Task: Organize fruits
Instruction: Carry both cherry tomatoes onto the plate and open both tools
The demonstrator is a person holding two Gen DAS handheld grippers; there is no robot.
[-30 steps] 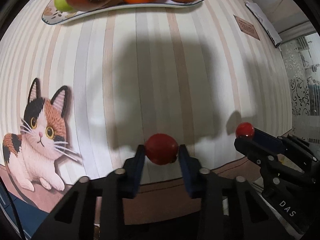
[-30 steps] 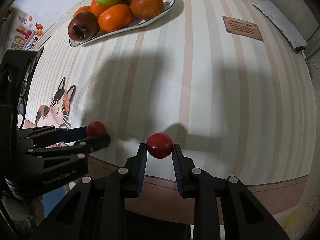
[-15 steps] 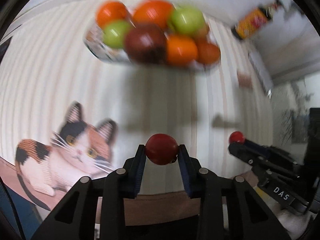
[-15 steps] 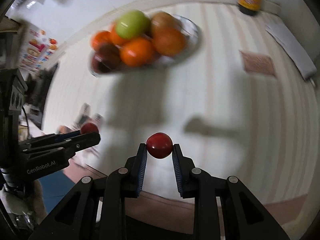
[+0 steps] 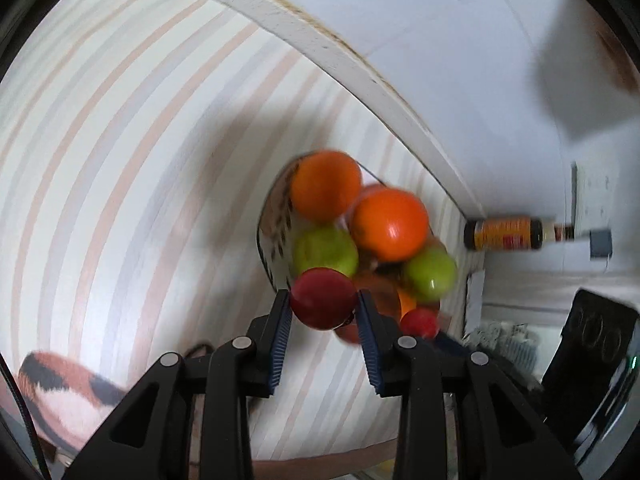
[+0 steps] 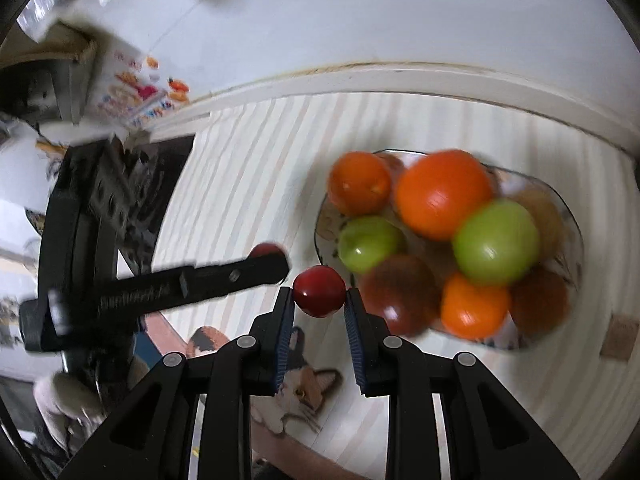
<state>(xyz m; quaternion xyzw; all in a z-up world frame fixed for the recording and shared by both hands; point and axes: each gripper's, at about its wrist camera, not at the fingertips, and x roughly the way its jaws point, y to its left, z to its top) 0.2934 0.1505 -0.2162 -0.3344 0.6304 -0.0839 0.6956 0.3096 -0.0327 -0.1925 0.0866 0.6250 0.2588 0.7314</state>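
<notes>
Left gripper (image 5: 323, 305): jaws clenched on a smooth, round red fruit (image 5: 322, 298), near the plate.
Right gripper (image 6: 319, 294): jaws clamped on another glossy red fruit (image 6: 319, 290), at the plate's left edge.
Plate (image 6: 570, 220): oval, patterned, heaped with round oranges (image 6: 442, 193) and green apples (image 6: 496, 242).
Tablecloth (image 6: 248, 184): striped, with a cat picture (image 6: 298, 388).

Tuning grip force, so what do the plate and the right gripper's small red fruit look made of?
Plate: seems glazed ceramic, with a thin dark rim and printed pattern, though blurred. Red fruit in the right gripper: smooth, glossy skin with sharp highlights; real or plastic, I cannot tell.
</notes>
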